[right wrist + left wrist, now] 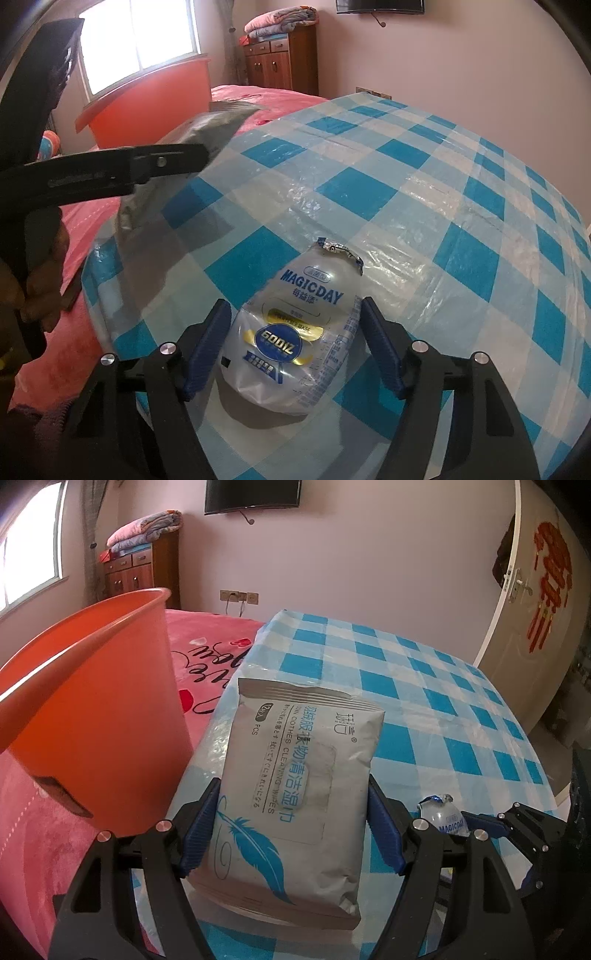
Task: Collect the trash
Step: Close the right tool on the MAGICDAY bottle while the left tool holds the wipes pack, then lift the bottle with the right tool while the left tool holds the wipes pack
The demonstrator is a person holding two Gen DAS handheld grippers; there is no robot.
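Two pieces of trash are in play, one for each hand. The left tongs (291, 823) hold a grey wipes pack (295, 786), with both blue pads pressed on its long sides. The pack looks lifted off the surface (424, 686), and its long axis points straight ahead, away from the hand. The orange bin (99, 709) is just to the left of the pack, and its open rim is higher than the pack. So the pack has to go up and to the left to drop in, I think.

The right tongs (295, 347) are around a small bottle (295, 325) that lies flat on the surface. Its foil top points away from the hand. Both pads sit close by its sides, but I cannot tell if they squeeze it. The bin is farther from this bottle, far off to its left.
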